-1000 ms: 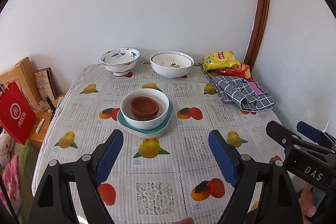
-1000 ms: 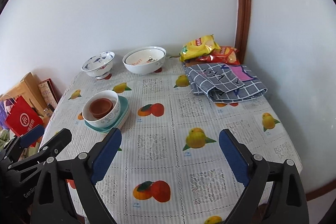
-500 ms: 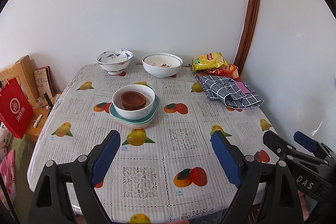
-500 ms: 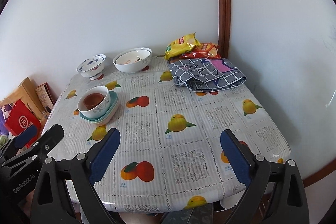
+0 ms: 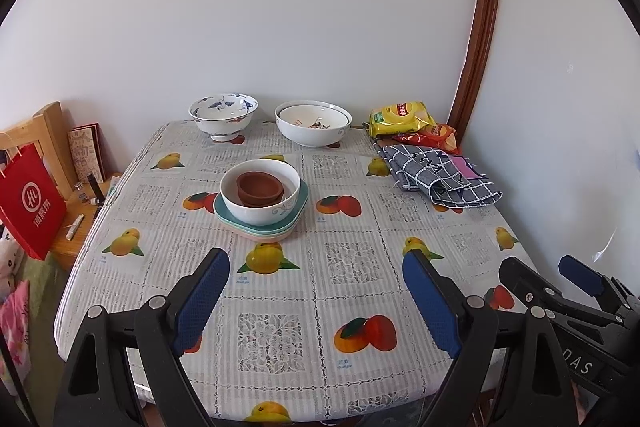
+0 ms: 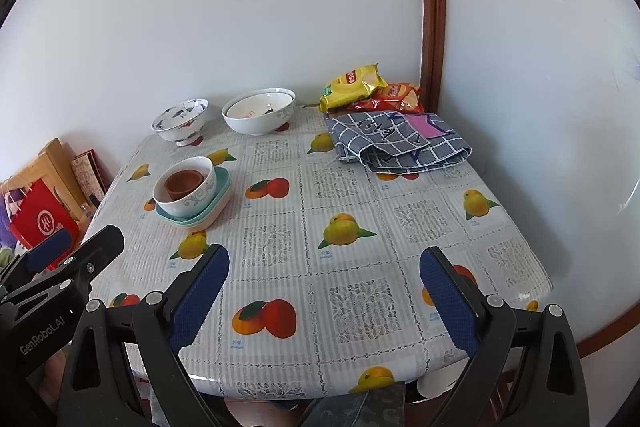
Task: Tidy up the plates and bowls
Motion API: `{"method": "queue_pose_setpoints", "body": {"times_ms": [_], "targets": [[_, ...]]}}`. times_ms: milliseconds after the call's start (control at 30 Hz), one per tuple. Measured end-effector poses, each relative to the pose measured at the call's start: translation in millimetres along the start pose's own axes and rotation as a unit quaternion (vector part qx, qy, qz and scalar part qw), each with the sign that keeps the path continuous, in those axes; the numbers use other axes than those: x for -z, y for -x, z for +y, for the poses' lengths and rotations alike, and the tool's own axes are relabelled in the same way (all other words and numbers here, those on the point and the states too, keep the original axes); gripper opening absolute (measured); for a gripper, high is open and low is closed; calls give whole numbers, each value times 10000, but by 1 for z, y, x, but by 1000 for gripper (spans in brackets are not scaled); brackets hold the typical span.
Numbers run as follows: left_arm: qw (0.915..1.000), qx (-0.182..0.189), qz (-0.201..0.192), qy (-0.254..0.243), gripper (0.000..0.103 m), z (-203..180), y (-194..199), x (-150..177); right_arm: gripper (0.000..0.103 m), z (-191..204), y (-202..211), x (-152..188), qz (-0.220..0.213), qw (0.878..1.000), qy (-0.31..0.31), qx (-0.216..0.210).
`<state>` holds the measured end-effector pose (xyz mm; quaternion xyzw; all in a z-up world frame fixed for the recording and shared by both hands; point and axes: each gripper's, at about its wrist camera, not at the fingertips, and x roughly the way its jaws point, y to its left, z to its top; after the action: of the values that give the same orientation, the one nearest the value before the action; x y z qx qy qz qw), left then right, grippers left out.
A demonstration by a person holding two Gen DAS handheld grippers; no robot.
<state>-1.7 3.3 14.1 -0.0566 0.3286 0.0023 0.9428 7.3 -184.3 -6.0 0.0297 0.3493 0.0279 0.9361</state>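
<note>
A brown bowl (image 5: 259, 188) sits inside a white bowl (image 5: 260, 209) on stacked teal and pink plates (image 5: 260, 229) at the table's middle left; the stack also shows in the right wrist view (image 6: 188, 195). A blue-patterned bowl (image 5: 223, 113) and nested white bowls (image 5: 313, 123) stand at the back. My left gripper (image 5: 316, 283) is open and empty above the front of the table. My right gripper (image 6: 324, 287) is open and empty, also over the front edge.
Snack bags (image 5: 402, 117) and a folded checked cloth (image 5: 440, 179) lie at the back right by the wall. A red bag (image 5: 30, 203) and a wooden stand (image 5: 48, 143) are left of the fruit-print table (image 5: 360, 307).
Both grippers have drawn back from the table and stayed open; the dishes look smaller and farther than a second ago. Nothing on the table moved.
</note>
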Motion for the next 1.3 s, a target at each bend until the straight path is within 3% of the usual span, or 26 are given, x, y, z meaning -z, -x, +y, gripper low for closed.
{"method": "queue_pose_setpoints", "body": {"times_ms": [1300], "targets": [[10000, -45, -35, -3, 88, 4, 5, 0, 95, 2, 6, 2, -51, 10000, 20, -21]]}}
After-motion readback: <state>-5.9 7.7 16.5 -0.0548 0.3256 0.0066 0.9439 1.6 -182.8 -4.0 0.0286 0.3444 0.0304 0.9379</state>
